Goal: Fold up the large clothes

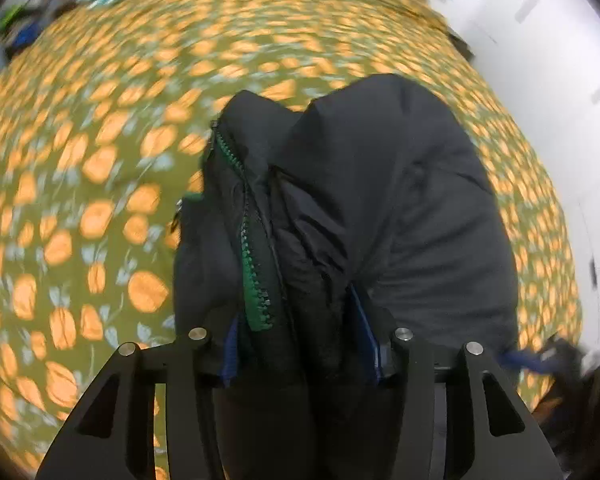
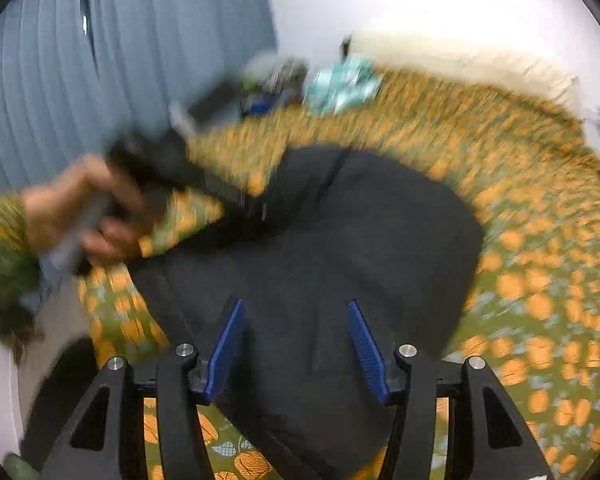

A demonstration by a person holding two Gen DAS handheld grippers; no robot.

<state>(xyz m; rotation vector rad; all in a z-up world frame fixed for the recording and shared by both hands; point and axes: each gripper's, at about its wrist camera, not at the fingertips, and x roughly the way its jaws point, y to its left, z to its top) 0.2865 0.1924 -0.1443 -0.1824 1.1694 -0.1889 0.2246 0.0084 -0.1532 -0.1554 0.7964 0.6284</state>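
no label or writing reads anywhere. your left gripper (image 1: 300, 340) is clamped on a thick fold of the dark jacket (image 2: 320, 248) beside its green zipper (image 1: 256, 276). your right gripper (image 2: 296, 344) hangs with jaws apart over the jacket, which lies on the orange-patterned bedspread (image 2: 540, 280), teal cloth (image 2: 340, 84) beyond.

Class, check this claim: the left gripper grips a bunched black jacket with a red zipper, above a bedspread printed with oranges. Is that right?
Not quite: the zipper is green, not red, as the left wrist view shows. The left gripper does grip the bunched black jacket above the orange-printed bedspread.
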